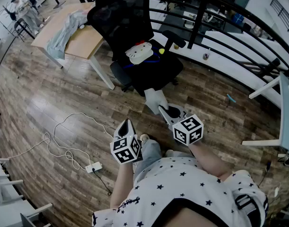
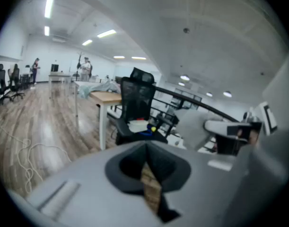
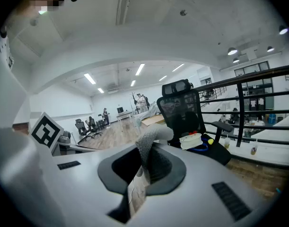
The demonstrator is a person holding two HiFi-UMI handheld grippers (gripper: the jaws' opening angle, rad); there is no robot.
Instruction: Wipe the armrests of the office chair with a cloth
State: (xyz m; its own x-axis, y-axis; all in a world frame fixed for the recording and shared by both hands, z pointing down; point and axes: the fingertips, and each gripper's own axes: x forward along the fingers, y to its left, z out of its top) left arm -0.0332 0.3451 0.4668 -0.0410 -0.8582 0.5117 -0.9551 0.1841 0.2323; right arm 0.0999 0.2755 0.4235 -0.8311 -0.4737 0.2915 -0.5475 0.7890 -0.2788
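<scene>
The right gripper (image 3: pixel 144 167) pinches a grey cloth (image 3: pixel 153 138), the black office chair (image 3: pixel 183 111) standing beyond

White short-sleeved shirt (image 1: pixel 182 183), small black stars all over, dark script print on the left sleeve, black band at the lower edge. Light grey trousers (image 1: pixel 151 150). Left gripper (image 1: pixel 126 123) and right gripper (image 1: pixel 164 111): light grey shells, dark grey recess around the jaws. Right one has ribbed dark strips on top. Each carries a white cube (image 1: pixel 125 149) with black square markers.
</scene>
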